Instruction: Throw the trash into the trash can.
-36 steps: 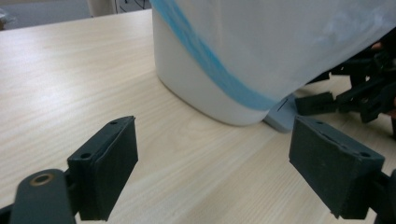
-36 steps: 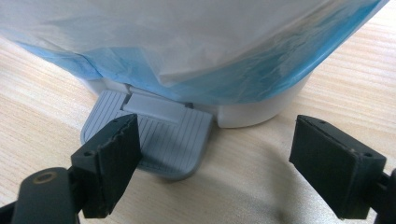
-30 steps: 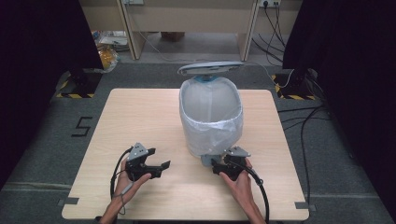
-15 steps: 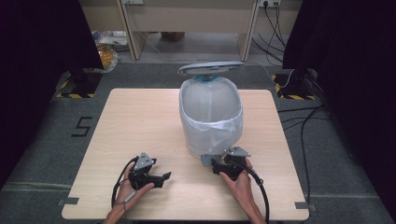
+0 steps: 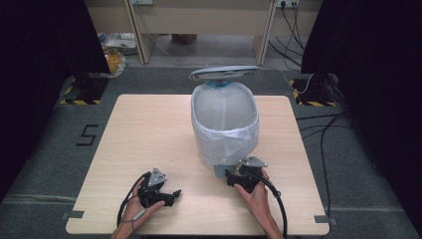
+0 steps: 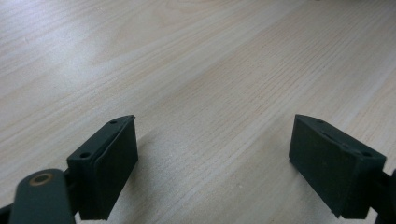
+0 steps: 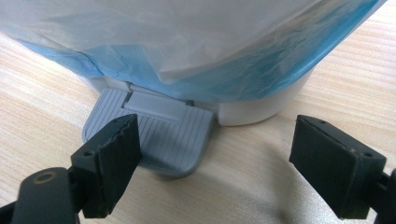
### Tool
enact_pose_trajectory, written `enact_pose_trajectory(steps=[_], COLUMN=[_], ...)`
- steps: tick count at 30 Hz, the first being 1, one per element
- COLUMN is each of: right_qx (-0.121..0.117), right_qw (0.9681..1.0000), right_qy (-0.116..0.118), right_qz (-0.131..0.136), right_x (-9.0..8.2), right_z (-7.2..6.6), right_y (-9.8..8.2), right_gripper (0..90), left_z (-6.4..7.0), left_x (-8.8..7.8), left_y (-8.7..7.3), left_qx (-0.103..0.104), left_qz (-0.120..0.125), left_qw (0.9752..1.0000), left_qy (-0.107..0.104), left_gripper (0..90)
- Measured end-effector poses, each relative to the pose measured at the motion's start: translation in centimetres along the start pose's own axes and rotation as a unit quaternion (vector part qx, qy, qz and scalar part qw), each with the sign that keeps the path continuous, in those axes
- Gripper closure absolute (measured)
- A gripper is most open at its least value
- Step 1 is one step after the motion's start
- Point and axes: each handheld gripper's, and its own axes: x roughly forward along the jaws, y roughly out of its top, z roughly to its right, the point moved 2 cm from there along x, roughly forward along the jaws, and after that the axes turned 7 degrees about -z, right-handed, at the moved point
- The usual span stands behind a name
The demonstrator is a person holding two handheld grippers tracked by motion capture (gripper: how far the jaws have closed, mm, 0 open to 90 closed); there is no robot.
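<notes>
From above, a pale wooden table (image 5: 149, 129) holds a white pedal bin (image 5: 225, 124) near its middle, lined with a translucent white bag, its grey lid (image 5: 224, 73) standing raised at the far side; the inside looks empty as far as the bag lets one see. A person's left hand holds the left gripper (image 5: 171, 193) near the front edge, well apart from the bin, jaws spread. The right gripper (image 5: 230, 175) sits just beside the bin's foot at the front. Along the left gripper's own view, its two black jaws stand wide over bare wood grain, holding nothing. Along the right gripper's own view, the jaws are likewise wide and empty, and between them lies the ribbed grey foot pedal (image 7: 154, 135) projecting from the bin's white base (image 7: 261, 105), with a blue liner edge (image 7: 243, 77) and white bag hanging above it. With the lid up, the pedal is probably being pressed or approached; a good press would come squarely down on the ribbed face, steady, without nudging the light bin backward.
</notes>
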Motion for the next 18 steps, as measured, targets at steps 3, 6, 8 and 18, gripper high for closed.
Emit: enact_pose_trajectory(steps=[3, 6, 8, 18], right_qx=[0.0, 0.0, 0.001, 0.001], right_qw=[1.0, 1.0, 1.0, 1.0], right_qy=[0.0, 0.001, 0.001, 0.002], right_qz=[0.0, 0.0, -0.001, -0.001], right_x=[0.0, 0.01, 0.01, 0.01], right_z=[0.02, 0.02, 0.03, 0.04], right_y=[-0.01, -0.01, -0.01, -0.01], right_gripper=[16.3, 16.3, 16.3, 16.3], left_z=[0.03, 0.03, 0.03, 0.02], left_x=[-0.01, 0.01, 0.01, 0.01], left_y=[0.0, 0.0, 0.0, 0.0], left_qx=[0.0, 0.0, 0.0, 0.0], left_qz=[-0.002, -0.001, -0.001, -0.001], left_qw=[1.0, 1.0, 1.0, 1.0], left_qy=[0.003, 0.003, 0.003, 0.003], left_gripper=[14.3, 14.3, 14.3, 14.3])
